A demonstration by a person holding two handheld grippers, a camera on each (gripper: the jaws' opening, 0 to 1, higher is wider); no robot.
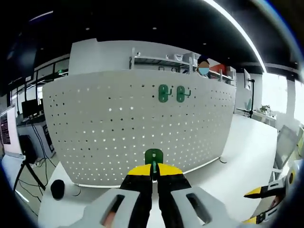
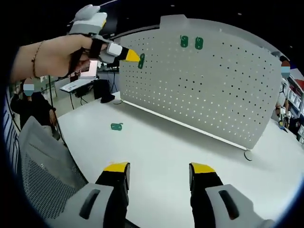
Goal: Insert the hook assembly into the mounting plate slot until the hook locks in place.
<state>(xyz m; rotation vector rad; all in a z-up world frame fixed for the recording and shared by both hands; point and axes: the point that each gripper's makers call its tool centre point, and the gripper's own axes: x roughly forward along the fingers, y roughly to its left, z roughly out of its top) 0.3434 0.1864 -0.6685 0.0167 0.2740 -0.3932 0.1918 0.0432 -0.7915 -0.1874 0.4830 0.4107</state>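
Right in front of the pegboard, the left gripper had its jaws clamped on a green hook, upright and facing the holes; right gripper hung back, jaws apart.

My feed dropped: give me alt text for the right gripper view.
The left gripper, in a hand, holds a green hook up to the white pegboard. Two hooks already hang there; another lies on the table. The right gripper is open.

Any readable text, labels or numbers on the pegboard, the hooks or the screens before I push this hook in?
None can be read.
Pegboard: holes alone, no markings.
Green hooks on the board, the one in the left hand-held gripper, and the one on the table: no legible label.
Monitor at the left edge: lines of text, too small and blurred.
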